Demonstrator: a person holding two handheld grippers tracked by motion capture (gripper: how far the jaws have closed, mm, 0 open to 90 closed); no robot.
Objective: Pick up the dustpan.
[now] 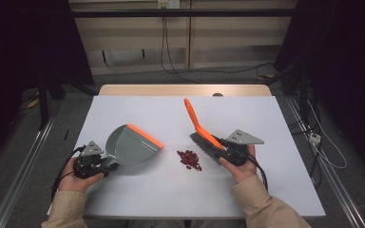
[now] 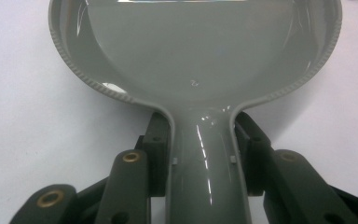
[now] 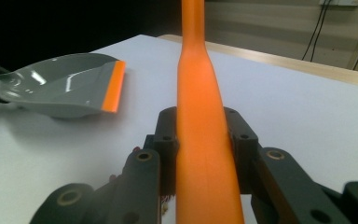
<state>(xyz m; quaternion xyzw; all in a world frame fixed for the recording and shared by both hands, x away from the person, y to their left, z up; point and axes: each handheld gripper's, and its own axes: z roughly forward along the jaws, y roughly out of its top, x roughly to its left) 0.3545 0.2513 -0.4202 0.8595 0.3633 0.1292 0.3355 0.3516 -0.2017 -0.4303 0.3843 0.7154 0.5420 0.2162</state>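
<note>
White tabletop fronts a dark room with cables on the floor. Your left gripper [image 1: 105,165] is clamped on the grey dustpan [image 1: 132,145] handle, its orange lip facing roughly three o'clock. Your right gripper [image 1: 222,148] is clamped on the orange brush [image 1: 200,127], handle slanting to eleven o'clock. The red bits [image 1: 189,159] lie between them, just at nine o'clock of the bristles, so the sweep runs toward the pan; the right hand is nearer.

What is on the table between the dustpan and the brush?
A little pile of red beans lies between the dustpan and the brush, seen in the high view.
</note>
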